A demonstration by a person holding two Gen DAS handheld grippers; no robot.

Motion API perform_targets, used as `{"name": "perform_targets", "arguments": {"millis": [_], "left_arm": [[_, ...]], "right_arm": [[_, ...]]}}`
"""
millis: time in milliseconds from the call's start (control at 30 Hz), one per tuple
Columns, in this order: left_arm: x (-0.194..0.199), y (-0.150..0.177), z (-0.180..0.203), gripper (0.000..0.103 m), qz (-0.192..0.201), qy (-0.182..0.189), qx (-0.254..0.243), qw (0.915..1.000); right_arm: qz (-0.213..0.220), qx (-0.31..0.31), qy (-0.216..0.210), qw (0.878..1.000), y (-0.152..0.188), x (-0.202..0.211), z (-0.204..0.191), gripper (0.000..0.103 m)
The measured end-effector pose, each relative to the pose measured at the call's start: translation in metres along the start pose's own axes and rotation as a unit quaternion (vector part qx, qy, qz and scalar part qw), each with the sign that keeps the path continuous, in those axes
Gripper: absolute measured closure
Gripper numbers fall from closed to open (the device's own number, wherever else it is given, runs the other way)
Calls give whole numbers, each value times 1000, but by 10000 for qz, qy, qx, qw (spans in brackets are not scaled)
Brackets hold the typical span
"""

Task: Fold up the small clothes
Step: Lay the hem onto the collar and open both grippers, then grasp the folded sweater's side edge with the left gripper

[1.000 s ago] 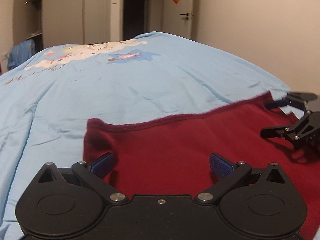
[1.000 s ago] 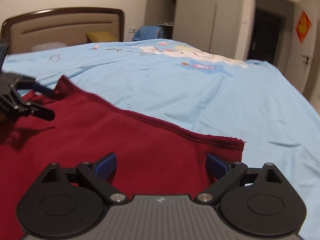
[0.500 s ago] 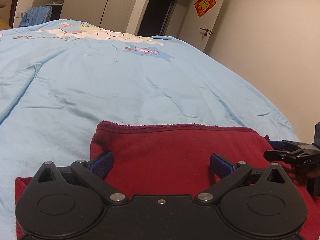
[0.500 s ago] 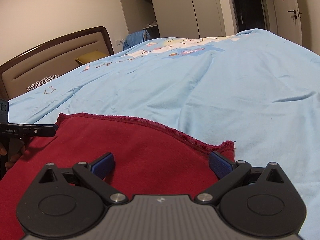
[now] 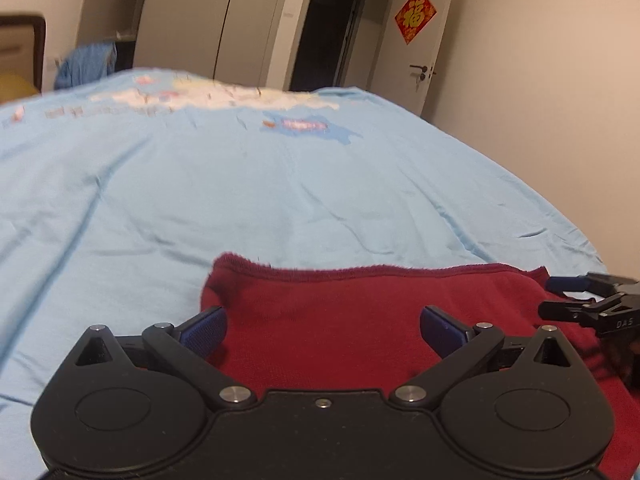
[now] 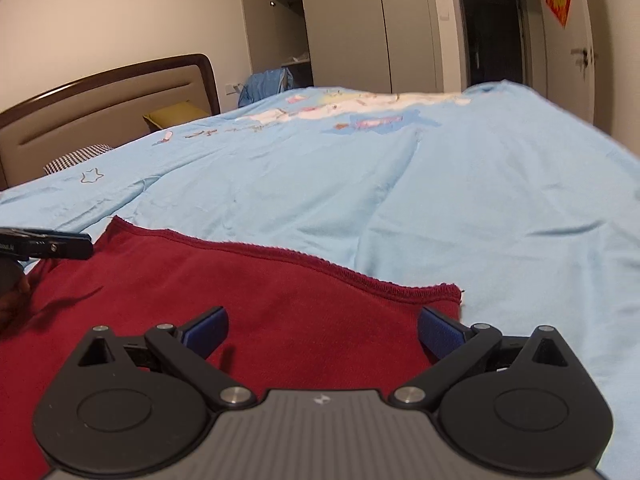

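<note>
Your left gripper (image 5: 323,330) stands wide open with nothing between its blue pads (image 5: 204,330), hovering low over the dark red garment (image 5: 360,320). Your right gripper (image 6: 323,330) is spread just as wide and just as empty, over the same cloth.

The garment lies flat on the light blue duvet (image 5: 240,200), straight ahead of and under both tools. Its stitched hem (image 6: 304,260) runs crosswise in front of you, so the long axis goes left to right from one gripper to the other. The left tool sits nearest the hem's left corner (image 5: 228,264), just ahead of its left pad; the right tool sits nearest the right corner (image 6: 448,292), just beyond its right pad. Each hand probably takes its own corner, judging from this spacing.
</note>
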State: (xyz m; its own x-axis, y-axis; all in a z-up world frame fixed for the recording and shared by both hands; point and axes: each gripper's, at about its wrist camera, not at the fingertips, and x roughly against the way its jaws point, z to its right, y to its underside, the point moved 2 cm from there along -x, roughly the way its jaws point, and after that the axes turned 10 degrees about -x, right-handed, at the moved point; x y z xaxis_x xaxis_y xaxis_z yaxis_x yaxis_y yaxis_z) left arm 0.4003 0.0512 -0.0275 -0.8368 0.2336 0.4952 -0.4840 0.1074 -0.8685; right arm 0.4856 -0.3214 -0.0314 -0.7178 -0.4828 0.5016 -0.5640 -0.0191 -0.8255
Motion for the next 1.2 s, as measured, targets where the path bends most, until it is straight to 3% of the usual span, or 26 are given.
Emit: {"name": "perform_targets", "arguments": {"millis": [100, 200, 400, 600, 733, 900, 1067, 1200], "left_arm": [[33, -4, 10, 1, 182, -197, -78, 9996], [69, 2, 16, 1, 285, -502, 194, 9981], [130, 41, 22, 1, 310, -900, 703, 9930], [162, 78, 28, 1, 284, -1474, 1054, 9830], [162, 94, 31, 1, 102, -1422, 1368, 9803], [153, 115, 33, 1, -187, -1144, 1937, 9742], [149, 118, 43, 1, -188, -1195, 1872, 9748], [150, 117, 41, 1, -48, -822, 2228, 9714]], "right_arm": [[219, 257, 125, 9994, 3, 23, -23, 0], [533, 539, 279, 9967, 10, 48, -51, 0], [893, 693, 270, 9932, 41, 78, -103, 0], [1423, 709, 1307, 9786, 81, 84, -134, 0], [1571, 594, 1579, 9731, 103, 85, -140, 0], [1532, 663, 1449, 9753, 119, 81, -145, 0], [1589, 920, 1348, 9737, 128, 73, -157, 0], [1498, 934, 1357, 9749, 133, 61, -162, 0]]}}
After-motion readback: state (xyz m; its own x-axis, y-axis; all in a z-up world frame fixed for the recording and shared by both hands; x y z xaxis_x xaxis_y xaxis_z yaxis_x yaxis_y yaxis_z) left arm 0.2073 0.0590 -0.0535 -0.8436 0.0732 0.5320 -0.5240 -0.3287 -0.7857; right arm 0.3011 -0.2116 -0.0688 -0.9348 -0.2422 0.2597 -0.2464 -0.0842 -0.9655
